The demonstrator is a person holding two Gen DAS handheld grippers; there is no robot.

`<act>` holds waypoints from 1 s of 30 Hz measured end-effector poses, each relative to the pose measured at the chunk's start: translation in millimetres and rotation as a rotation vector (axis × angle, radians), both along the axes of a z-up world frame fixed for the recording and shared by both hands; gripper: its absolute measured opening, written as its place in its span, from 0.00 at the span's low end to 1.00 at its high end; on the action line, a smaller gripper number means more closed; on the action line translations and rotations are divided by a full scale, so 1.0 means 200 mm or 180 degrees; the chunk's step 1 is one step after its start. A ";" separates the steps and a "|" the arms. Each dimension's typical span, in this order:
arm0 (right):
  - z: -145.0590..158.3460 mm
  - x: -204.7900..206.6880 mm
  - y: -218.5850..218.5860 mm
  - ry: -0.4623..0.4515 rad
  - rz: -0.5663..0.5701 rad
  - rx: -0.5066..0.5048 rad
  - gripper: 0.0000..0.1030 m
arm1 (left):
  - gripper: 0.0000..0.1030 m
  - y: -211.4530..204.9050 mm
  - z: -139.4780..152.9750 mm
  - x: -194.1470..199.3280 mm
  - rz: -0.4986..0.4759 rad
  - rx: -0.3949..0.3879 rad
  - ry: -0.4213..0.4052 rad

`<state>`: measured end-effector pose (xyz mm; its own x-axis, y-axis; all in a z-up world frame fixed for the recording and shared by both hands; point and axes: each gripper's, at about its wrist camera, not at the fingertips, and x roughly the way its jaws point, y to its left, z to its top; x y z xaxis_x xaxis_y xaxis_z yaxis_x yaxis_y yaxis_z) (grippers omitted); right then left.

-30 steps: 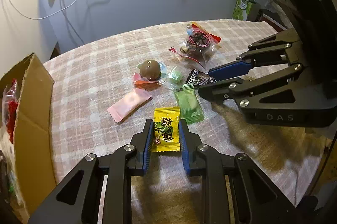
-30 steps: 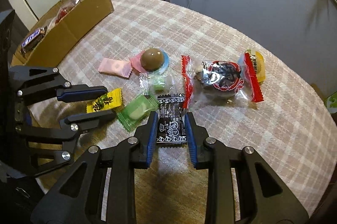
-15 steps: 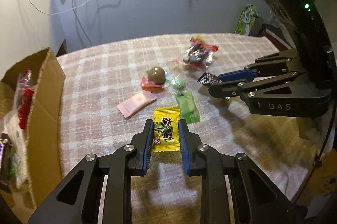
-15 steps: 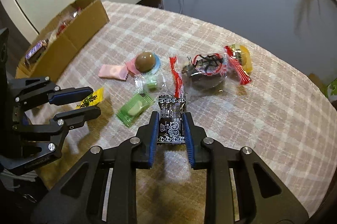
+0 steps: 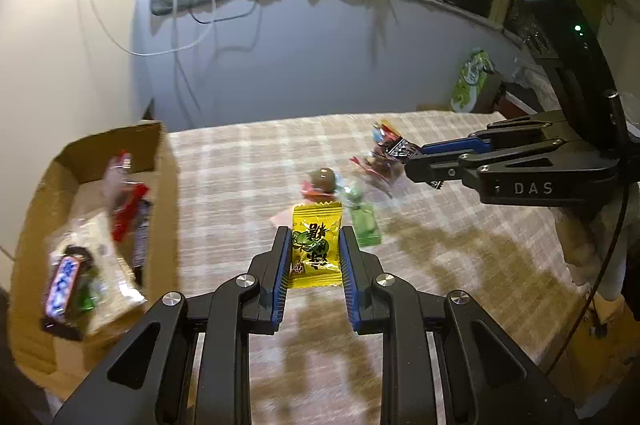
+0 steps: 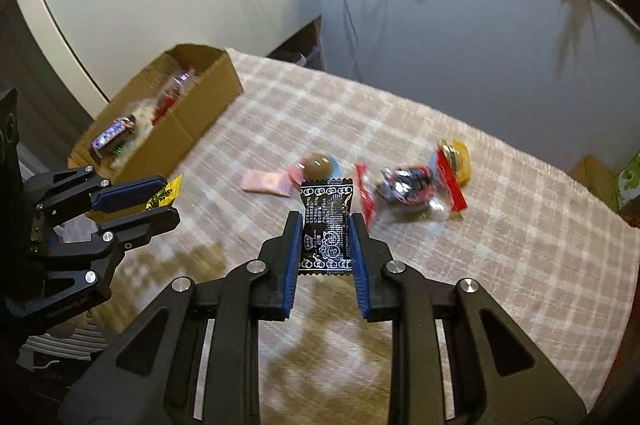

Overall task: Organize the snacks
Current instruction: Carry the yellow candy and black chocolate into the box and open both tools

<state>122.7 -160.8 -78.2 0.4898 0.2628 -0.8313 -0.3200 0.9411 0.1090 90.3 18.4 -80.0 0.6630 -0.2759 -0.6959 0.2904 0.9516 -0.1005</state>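
**Desk:** What does the picture show?

**Photographer:** Two hand-held grippers above a checked tablecloth (image 5: 248, 161). The left gripper (image 5: 314, 249) is clamped on a yellow candy packet (image 5: 316, 245), the pads pressing its long edges. The right gripper (image 6: 325, 243) is closed the same way on a black sachet (image 6: 326, 225). Both packets hang clear of the cloth, on the side of the loose pile away from the cardboard box (image 6: 180, 129).

**Desk:** How would those packets handle?

**Photographer:** Light, by the look of them, with thin, glossy, crinkly film that could slip or buckle. A hold across the middle, on the filled part and not the crimped ends, seems the safer one, and that is where both sets of pads sit.

**Desk:** And against the frame a second earlier?

**Photographer:** Then both packets lay on the cloth between the pads. Now they are lifted, both grippers have risen, and the box, already holding several snacks including a chocolate bar (image 5: 64, 285), shows far more of its inside in the left view.

**Desk:** What is left out?

**Photographer:** Beyond the box, mid-cloth: a pink wrapper (image 6: 266, 181), a round brown sweet (image 6: 318, 165), a green packet (image 5: 366, 229) and a clear bag with red trim (image 6: 408, 185).
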 end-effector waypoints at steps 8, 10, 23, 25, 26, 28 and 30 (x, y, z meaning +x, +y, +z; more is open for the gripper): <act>0.08 0.02 0.23 -0.0090 0.0184 0.0018 0.23 | 0.22 0.20 0.06 -0.07 0.0243 -0.0026 -0.0102; 0.08 0.03 0.30 -0.0094 0.0231 0.0014 0.23 | 0.22 0.24 0.07 -0.09 0.0291 -0.0020 -0.0125; 0.09 0.13 0.69 -0.0088 0.0511 0.0057 0.23 | 0.22 0.50 0.08 -0.14 0.0575 0.0006 -0.0212; 0.09 0.15 0.73 -0.0081 0.0547 0.0059 0.23 | 0.22 0.53 0.08 -0.14 0.0606 0.0002 -0.0207; 0.09 0.16 0.76 -0.0080 0.0565 0.0056 0.23 | 0.22 0.55 0.07 -0.14 0.0620 0.0004 -0.0199; 0.08 0.19 0.80 -0.0074 0.0595 0.0047 0.23 | 0.22 0.57 0.05 -0.14 0.0639 0.0009 -0.0177; 0.07 0.21 0.84 -0.0063 0.0618 0.0039 0.23 | 0.22 0.58 0.04 -0.14 0.0642 0.0013 -0.0162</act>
<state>164.1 7.5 -63.3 0.4452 0.3639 -0.8181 -0.4976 0.8602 0.1118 62.8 134.6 -71.1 0.7389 -0.1312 -0.6609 0.0985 0.9914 -0.0866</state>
